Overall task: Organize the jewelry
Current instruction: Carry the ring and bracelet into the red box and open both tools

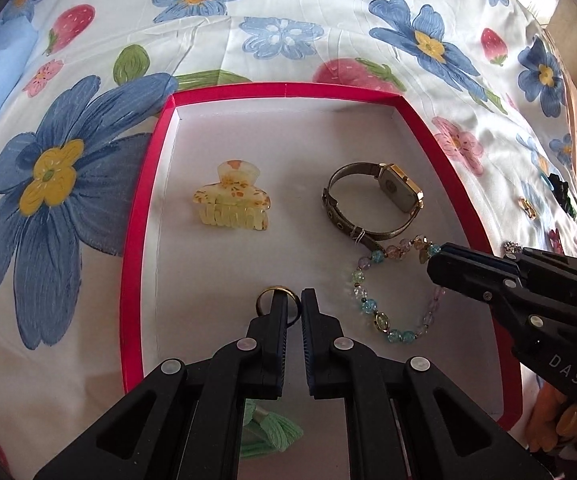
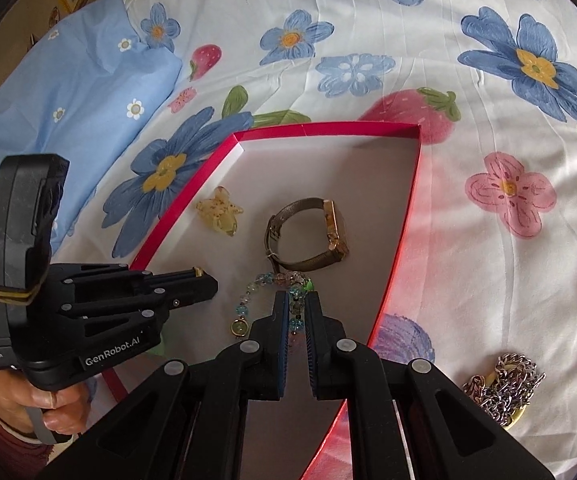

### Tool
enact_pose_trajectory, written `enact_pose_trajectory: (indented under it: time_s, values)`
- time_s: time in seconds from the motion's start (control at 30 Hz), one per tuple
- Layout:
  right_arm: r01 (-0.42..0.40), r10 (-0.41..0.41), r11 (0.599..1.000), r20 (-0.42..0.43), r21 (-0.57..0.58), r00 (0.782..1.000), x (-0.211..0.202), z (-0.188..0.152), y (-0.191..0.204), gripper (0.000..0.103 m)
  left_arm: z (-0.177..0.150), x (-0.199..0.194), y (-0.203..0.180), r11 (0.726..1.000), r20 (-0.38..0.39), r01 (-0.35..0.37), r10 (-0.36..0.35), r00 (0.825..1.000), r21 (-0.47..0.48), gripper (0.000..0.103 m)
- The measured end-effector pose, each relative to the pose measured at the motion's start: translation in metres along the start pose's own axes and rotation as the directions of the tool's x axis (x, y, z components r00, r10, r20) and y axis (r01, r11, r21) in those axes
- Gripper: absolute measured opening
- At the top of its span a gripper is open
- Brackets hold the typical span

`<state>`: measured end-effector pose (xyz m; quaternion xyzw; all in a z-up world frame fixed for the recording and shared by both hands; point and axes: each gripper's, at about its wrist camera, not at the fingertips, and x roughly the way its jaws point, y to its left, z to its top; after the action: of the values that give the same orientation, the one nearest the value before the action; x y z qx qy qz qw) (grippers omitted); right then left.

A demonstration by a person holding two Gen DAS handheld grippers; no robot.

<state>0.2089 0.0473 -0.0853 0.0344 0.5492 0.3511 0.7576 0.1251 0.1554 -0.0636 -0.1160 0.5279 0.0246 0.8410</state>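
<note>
Gold ring half hidden behind left hand-held gripper; green cloth mostly covered.

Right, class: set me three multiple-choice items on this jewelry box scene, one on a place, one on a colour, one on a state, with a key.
1. Where does the yellow hair claw lie?
A. inside the box, apart from the watch
B. on the bedsheet
C. on top of the watch

2. What colour is the box wall?
A. green
B. red-pink
C. black

3. What is the left gripper doing?
A. holding the beaded bracelet
B. open wide above the sheet
C. shut on the gold ring

Key: 1 A, the claw sits on the box floor with bare space before the watch. 2 B, the rim shows bright red-pink in both views. 3 C, one of the fingers passes through the ring while the other presses its outer edge; the bracelet's end is at the right gripper.
</note>
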Motion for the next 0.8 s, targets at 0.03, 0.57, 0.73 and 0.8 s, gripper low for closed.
enact_pose_trajectory:
  time_s: [0.03,0.57,0.73,0.8]
  values:
    - [0.003,-0.003,1.000,-0.001,-0.003,1.000,0.000,0.000,0.001,0.007,0.000,0.000,0.000,1.000,0.000,0.001,-0.001,1.000,0.002,0.008]
    - [-0.002,0.002,1.000,-0.001,0.001,1.000,-0.003,0.000,-0.001,0.012,-0.002,-0.005,-0.003,1.000,0.007,-0.012,0.012,1.000,-0.005,0.018]
    - [-0.022,0.022,1.000,0.012,0.018,1.000,-0.010,0.000,-0.002,0.012,-0.005,-0.016,-0.001,0.999,0.041,-0.003,0.004,0.999,-0.037,0.020]
    - [-0.026,0.025,1.000,0.018,0.018,1.000,-0.014,0.000,0.000,0.013,-0.007,-0.023,-0.001,0.999,0.062,0.003,0.000,0.998,-0.053,0.023]
